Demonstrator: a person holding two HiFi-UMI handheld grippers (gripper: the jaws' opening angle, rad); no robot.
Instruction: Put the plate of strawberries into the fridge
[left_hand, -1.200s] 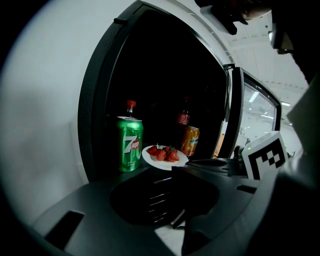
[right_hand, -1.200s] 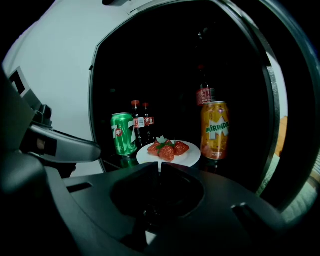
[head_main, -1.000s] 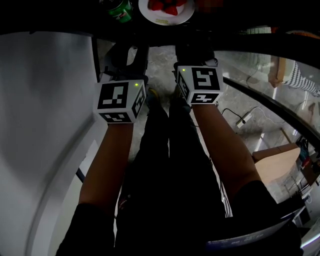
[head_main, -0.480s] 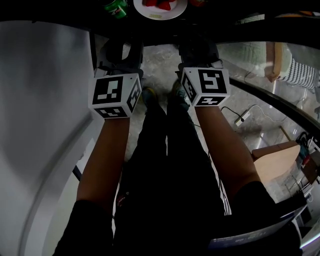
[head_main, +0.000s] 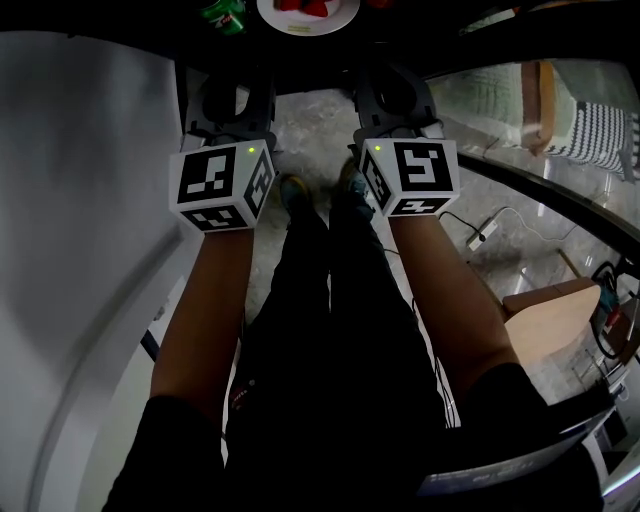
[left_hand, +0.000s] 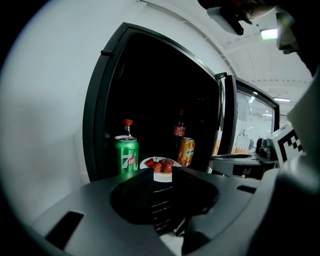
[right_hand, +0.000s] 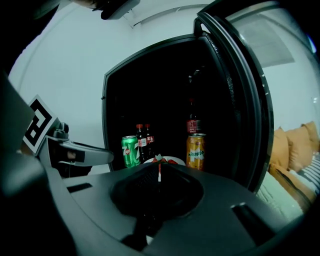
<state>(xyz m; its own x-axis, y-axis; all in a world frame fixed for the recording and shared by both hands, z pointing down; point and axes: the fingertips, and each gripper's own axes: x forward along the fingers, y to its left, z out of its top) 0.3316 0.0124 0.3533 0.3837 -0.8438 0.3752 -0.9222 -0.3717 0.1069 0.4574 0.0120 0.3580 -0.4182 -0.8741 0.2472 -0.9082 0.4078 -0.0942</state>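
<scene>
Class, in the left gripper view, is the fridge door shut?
No, the door stands open, showing the plate inside the fridge.

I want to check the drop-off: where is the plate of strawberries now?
In the left gripper view, the plate of strawberries sits inside the open fridge, between the green can on its left and the orange can on its right.

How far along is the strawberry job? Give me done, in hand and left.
Done: the plate of strawberries sits inside the fridge, between the 7UP can and the orange can. In hand: nothing; the left gripper is open and the right gripper shut, both empty and outside the fridge. Left: the fridge door stands open, so closing it probably remains.
</scene>
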